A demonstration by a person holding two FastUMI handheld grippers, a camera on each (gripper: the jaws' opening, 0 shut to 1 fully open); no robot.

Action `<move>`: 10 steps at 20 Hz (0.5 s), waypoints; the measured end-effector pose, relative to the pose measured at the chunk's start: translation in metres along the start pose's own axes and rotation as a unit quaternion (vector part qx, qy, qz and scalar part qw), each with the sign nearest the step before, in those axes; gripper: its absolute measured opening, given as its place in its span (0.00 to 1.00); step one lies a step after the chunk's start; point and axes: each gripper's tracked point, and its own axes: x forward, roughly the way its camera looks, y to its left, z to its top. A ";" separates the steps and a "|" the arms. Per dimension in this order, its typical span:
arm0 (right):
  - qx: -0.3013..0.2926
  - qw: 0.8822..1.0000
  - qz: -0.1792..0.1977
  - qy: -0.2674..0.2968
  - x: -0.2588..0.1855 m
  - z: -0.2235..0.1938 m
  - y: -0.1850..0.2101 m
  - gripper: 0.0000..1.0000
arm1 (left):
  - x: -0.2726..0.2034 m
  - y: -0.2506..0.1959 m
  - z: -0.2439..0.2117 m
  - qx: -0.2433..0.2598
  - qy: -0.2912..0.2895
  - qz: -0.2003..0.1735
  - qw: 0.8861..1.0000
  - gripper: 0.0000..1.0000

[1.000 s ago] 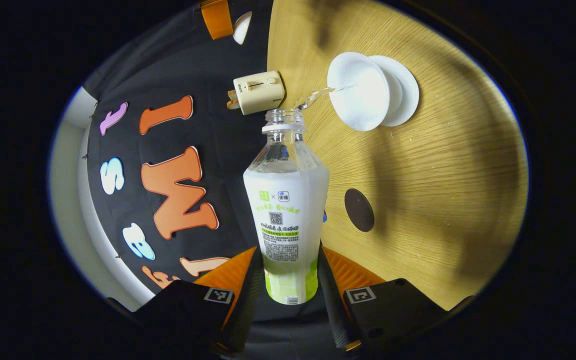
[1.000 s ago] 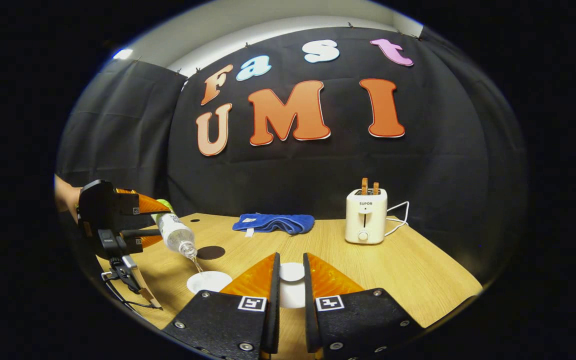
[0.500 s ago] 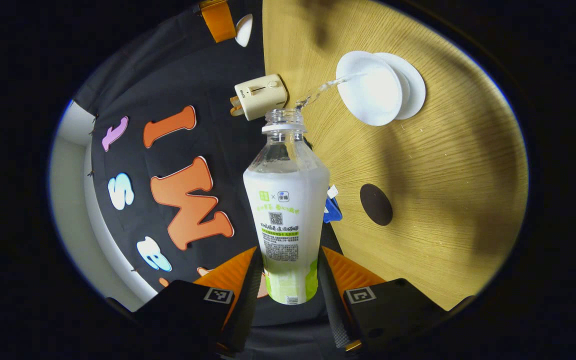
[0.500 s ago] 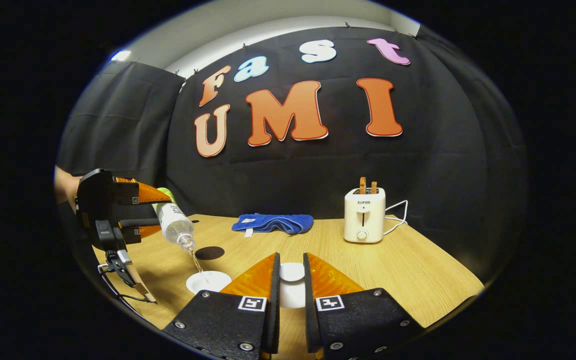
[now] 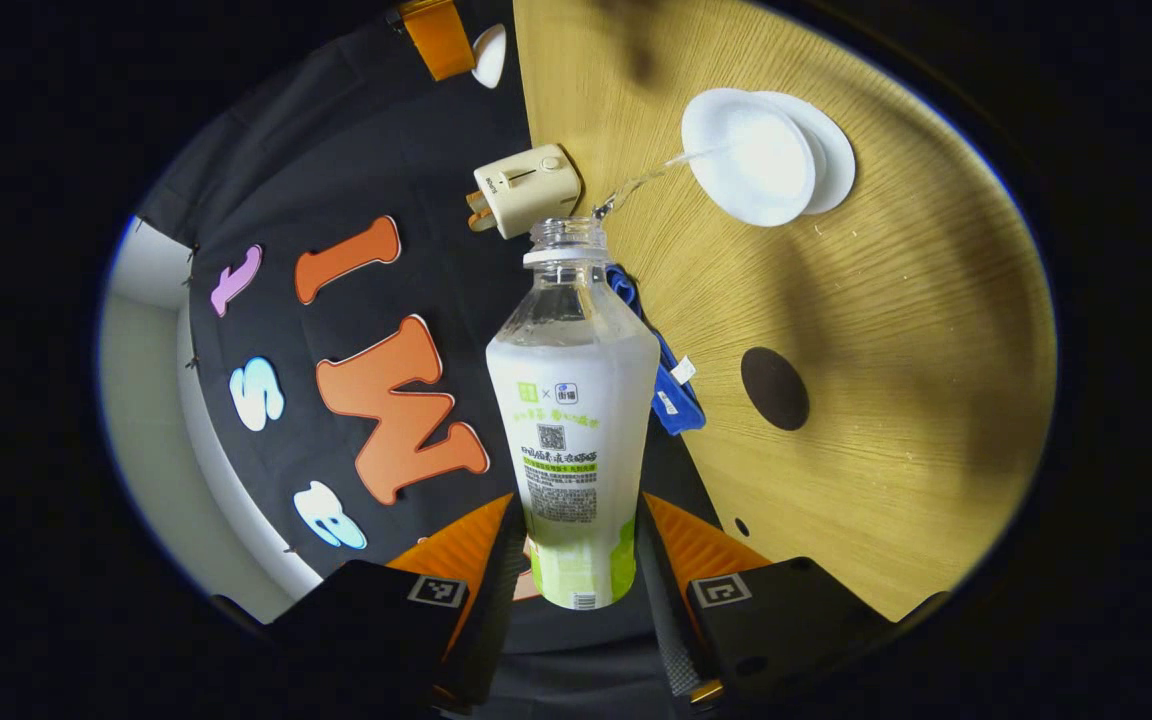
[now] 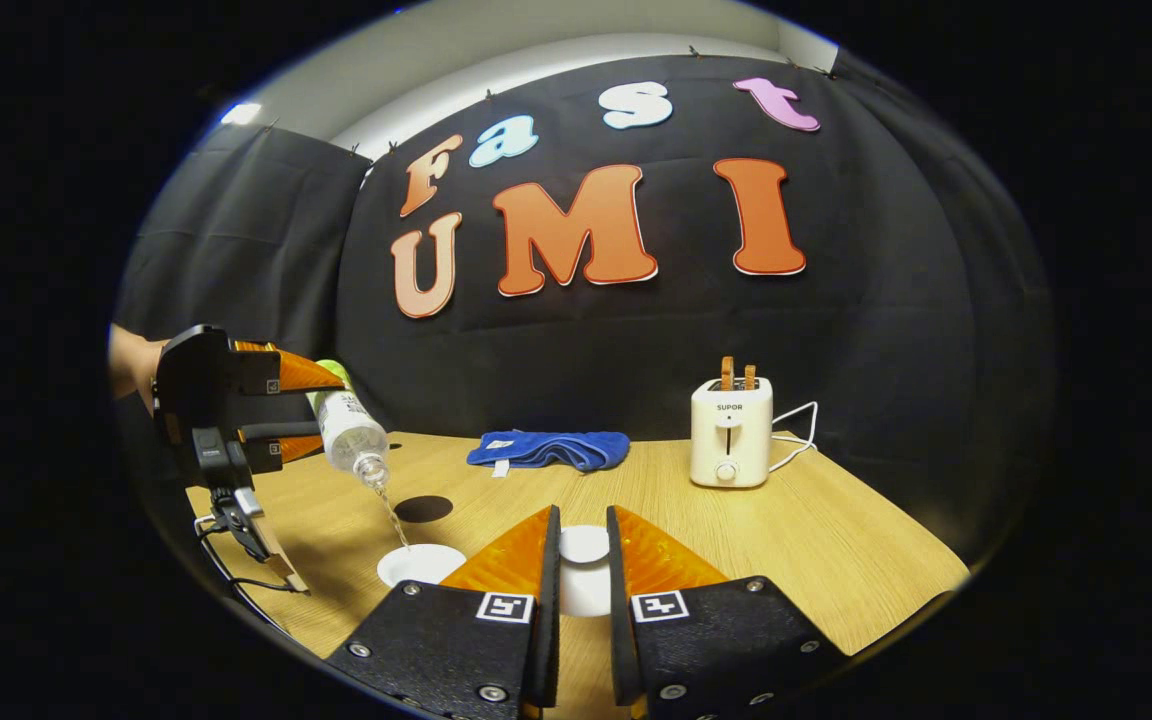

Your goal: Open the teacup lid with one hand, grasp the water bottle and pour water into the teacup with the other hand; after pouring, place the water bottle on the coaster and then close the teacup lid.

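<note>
Setting: one wooden table (image 6: 816,560) in a booth with black cloth walls.
Left gripper (image 5: 576,545): both fingers press the lower body of one water bottle (image 5: 574,420), one on each side; in the right gripper view this gripper (image 6: 281,410) is at the far left, held up over the table by a hand (image 6: 131,360) at the edge of the view.
Water bottle: uncapped, tilted neck down toward the table, seen in the right gripper view (image 6: 351,430); a thin stream of water (image 5: 641,180) runs from its mouth into the cup.
Right gripper (image 6: 581,560): fingers close together on a white lid (image 6: 584,545); both seem to press its sides, with the lid showing in the narrow gap between them.
Teacup (image 5: 748,158): one, white, open, standing on a white saucer (image 5: 836,160); in the right gripper view it (image 6: 421,563) sits just left of the right gripper's fingers, below the bottle mouth.
Coaster (image 5: 774,388): one, dark and round, flat on the table and bare, near the cup but apart from it; also in the right gripper view (image 6: 423,508).
Cloth (image 6: 548,448): one, blue, bunched at the back of the table.
Toaster (image 6: 731,432): one, cream, at the back right, with two slices standing in its slots and a white cord (image 6: 796,425) behind it.
</note>
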 end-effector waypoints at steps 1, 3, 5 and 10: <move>-0.001 1.000 0.000 -0.002 -0.001 0.002 0.000 0.22 | 0.000 0.003 -0.002 0.004 0.002 0.005 1.000 0.65; -0.002 1.000 0.001 -0.003 -0.001 0.002 0.000 0.22 | -0.002 0.005 -0.004 0.012 0.003 0.009 1.000 0.67; -0.002 1.000 0.002 -0.003 -0.002 0.002 -0.001 0.22 | -0.003 0.009 -0.003 0.025 0.001 0.015 1.000 0.65; -0.005 1.000 0.003 -0.002 -0.004 -0.002 -0.001 0.22 | -0.001 0.006 0.000 0.049 -0.006 0.019 0.999 0.65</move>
